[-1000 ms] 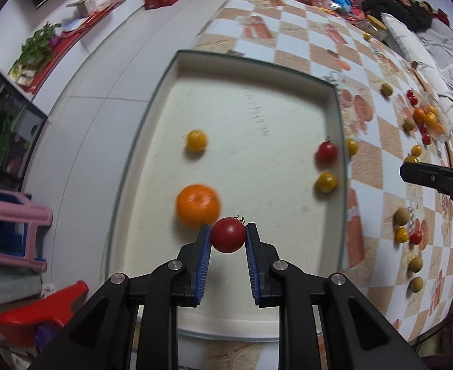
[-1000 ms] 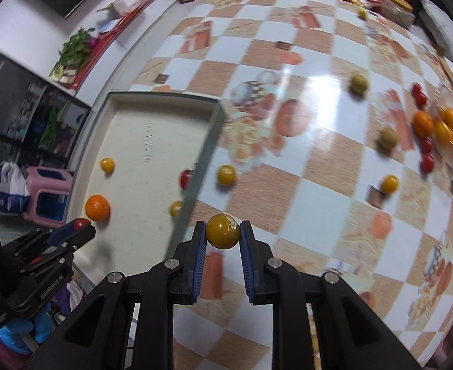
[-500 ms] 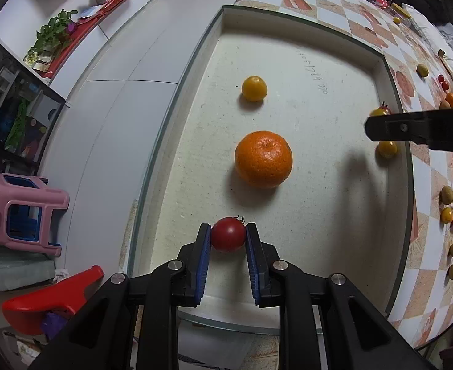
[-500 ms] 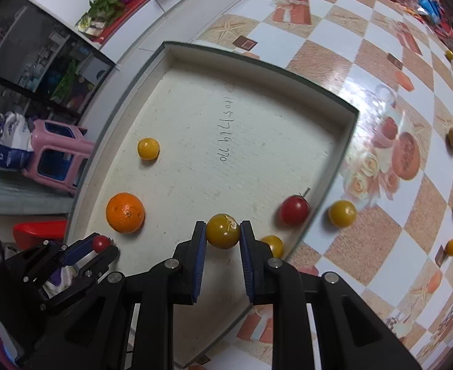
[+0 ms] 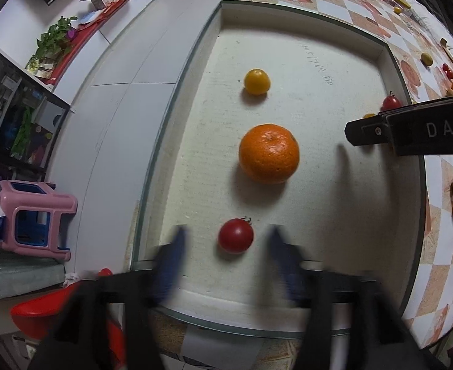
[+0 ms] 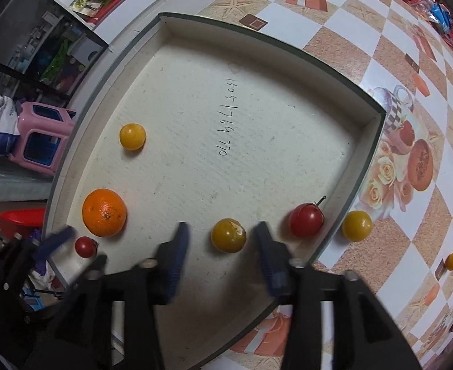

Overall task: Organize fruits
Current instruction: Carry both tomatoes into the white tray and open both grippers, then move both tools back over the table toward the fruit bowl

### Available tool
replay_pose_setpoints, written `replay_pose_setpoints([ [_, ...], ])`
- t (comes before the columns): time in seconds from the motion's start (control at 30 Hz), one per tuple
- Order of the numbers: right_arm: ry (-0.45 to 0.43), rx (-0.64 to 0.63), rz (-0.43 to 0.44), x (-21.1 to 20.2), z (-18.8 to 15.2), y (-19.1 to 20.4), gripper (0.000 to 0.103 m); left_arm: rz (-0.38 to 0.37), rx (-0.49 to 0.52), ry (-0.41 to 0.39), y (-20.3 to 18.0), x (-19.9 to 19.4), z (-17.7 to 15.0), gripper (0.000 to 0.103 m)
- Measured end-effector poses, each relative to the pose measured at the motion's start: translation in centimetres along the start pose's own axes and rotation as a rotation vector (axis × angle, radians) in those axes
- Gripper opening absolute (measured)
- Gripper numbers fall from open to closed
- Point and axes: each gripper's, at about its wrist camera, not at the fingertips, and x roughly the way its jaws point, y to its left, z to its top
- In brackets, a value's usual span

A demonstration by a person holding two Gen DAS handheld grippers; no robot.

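Left gripper [image 5: 226,240]: fingers spread wide and motion-blurred, holding nothing; a small red tomato [image 5: 235,236] sits on the tray floor between them, touching neither.
Right gripper [image 6: 222,243]: fingers likewise wide apart, gripping nothing; a yellow-brown tomato [image 6: 228,235] rests free between them at the tray's near edge.
Tray [image 6: 288,43]: shallow white box with a dark rim, set at the table's left end.
In the tray: an orange [image 5: 269,153] mid-floor, a yellow tomato [image 5: 257,81] farther off, a stemmed red tomato [image 6: 306,219] against the right wall, plus the two under the grippers.
Just outside: a yellow tomato [image 6: 356,225] on the checked tablecloth [image 6: 334,46], right beside the tray wall.
Still scattered: more small red, yellow and greenish fruits across the cloth to the right, well apart from the tray.
Progress: judged partway; five pieces in, a good many left to collect.
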Motion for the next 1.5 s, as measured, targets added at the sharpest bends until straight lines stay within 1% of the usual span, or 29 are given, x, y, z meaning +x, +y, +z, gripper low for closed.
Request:
replay_pose_setpoints([
  [0.03,-0.005,0.001,0.008,-0.1,0.1,0.1,0.058,0.009,-0.004,-0.021,0.1,-0.3,-0.1,0.078],
  [0.1,-0.011,0.006,0.018,-0.4,0.2,0.1,0.06,0.004,0.008,-0.015,-0.1,-0.4,0.0,0.078],
  [0.17,-0.028,0.014,0.033,-1.0,0.4,0.0,0.066,0.005,0.018,-0.001,-0.3,-0.3,-0.1,0.078],
  [0.23,-0.054,0.028,0.057,-2.0,0.6,-0.1,0.078,0.001,0.026,0.006,-0.5,-0.4,-0.1,0.078],
  [0.27,-0.071,0.034,0.067,-2.6,0.6,-0.3,0.081,0.001,0.03,0.007,-0.6,-0.5,0.0,0.078],
  [0.4,-0.112,0.052,0.071,-4.4,0.5,-0.9,0.088,-0.002,0.052,-0.004,-1.3,-1.2,0.5,0.078],
  [0.6,-0.164,0.131,0.043,-6.9,-0.9,-4.0,0.088,-0.02,0.098,-0.037,-2.8,-2.5,1.9,0.078],
  [0.7,-0.184,0.196,0.031,-8.3,-2.6,-6.8,0.088,-0.035,0.132,-0.06,-4.2,-3.4,2.8,0.078],
  [0.87,-0.192,0.299,0.0,-9.6,-5.7,-11.4,0.088,-0.059,0.201,-0.083,-6.9,-4.3,3.6,0.078],
  [1.13,-0.178,0.451,-0.044,-10.1,-11.5,-17.2,0.088,-0.102,0.318,-0.107,-12.4,-5.6,4.7,0.078],
  [1.27,-0.161,0.52,-0.066,-10.0,-14.5,-19.6,0.088,-0.118,0.355,-0.109,-14.6,-6.1,5.1,0.078],
  [1.4,-0.156,0.564,-0.082,-9.9,-16.0,-21.5,0.088,-0.136,0.379,-0.111,-16.5,-6.1,6.1,0.078],
  [1.5,-0.157,0.59,-0.082,-9.8,-16.3,-22.8,0.088,-0.123,0.403,-0.112,-18.1,-5.9,6.8,0.078],
])
